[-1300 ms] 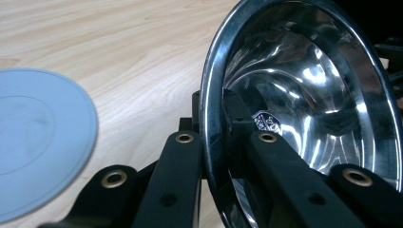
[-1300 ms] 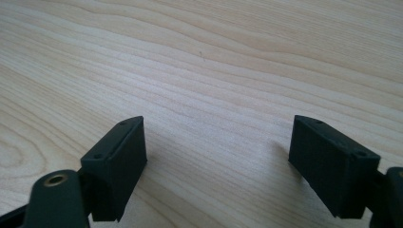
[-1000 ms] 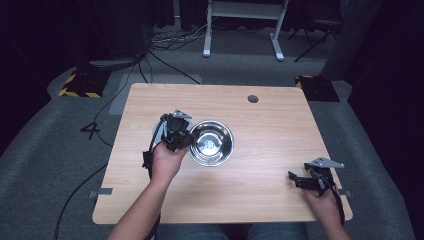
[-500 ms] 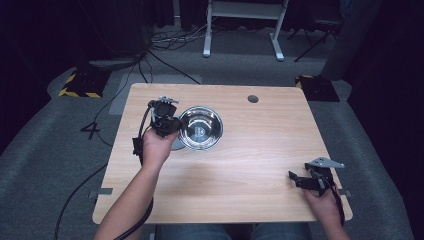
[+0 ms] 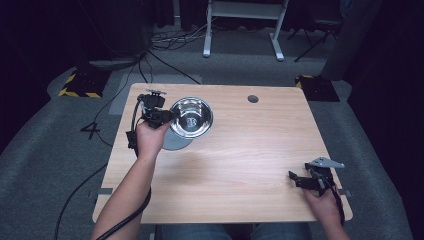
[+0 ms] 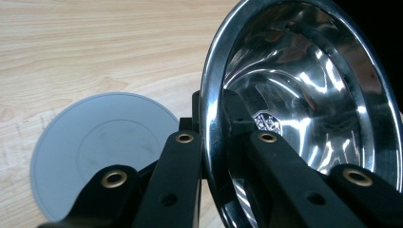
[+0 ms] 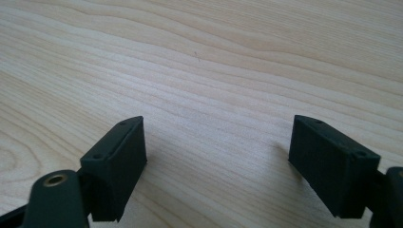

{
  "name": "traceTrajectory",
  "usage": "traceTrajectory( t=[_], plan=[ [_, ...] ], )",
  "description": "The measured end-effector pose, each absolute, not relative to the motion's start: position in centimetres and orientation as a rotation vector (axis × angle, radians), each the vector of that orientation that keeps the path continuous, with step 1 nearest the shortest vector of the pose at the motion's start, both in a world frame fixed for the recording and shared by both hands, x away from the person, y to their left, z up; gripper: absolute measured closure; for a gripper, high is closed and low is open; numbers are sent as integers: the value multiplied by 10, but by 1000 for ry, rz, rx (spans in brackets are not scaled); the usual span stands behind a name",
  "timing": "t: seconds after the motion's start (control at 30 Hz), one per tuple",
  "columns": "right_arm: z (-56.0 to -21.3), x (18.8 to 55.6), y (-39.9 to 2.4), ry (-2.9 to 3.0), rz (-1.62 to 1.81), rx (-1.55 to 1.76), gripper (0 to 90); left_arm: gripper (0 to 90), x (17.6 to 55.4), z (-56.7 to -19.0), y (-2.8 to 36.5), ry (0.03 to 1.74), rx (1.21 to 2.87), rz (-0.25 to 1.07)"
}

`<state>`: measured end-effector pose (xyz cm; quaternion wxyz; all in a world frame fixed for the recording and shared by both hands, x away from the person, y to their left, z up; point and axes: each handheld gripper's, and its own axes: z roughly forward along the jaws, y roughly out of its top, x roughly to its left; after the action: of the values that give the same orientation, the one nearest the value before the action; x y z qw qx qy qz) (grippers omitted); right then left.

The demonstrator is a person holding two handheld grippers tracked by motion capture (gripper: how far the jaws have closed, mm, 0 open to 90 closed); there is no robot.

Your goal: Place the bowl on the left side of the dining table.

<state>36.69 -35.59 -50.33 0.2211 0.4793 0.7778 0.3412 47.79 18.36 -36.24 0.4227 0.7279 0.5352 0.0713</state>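
Your left gripper (image 6: 216, 152) has its jaws clamped on the rim of the steel bowl (image 6: 304, 95), one jaw outside the wall and one inside (the rim runs straight up between them in the left gripper view). In the high view that gripper (image 5: 167, 117) grips the bowl (image 5: 192, 117) at its nine o'clock edge, with the bowl toward the table's (image 5: 235, 165) eleven o'clock corner. A grey round mat (image 6: 100, 147) lies flat on the wood just at the bowl's seven o'clock, partly under it. Your right gripper (image 7: 218, 161) has its jaws wide apart with bare wood between them; it rests near the table's five o'clock corner (image 5: 300, 180), well apart from the bowl.
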Motion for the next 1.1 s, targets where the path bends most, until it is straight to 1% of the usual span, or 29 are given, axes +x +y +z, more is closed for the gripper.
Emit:
traceTrajectory(
  t=[0.13,0.43,0.53,0.57,0.93,1.1],
  plan=[
    [-503,367,-356,2150,943,1325,204,865,482,-364,193,1367,1770,171],
    [-503,367,-356,2150,950,1329,204,865,490,-368,207,1452,1725,200],
    [-503,367,-356,2149,949,1329,204,865,494,-370,213,1472,1739,204],
    [-503,367,-356,2149,949,1329,204,865,495,-371,215,1479,1748,224],
    [-503,367,-356,2149,949,1329,204,865,513,-390,222,1560,1749,202],
    [-503,367,-356,2150,949,1329,204,865,521,-404,225,1596,1730,147]
  ],
)
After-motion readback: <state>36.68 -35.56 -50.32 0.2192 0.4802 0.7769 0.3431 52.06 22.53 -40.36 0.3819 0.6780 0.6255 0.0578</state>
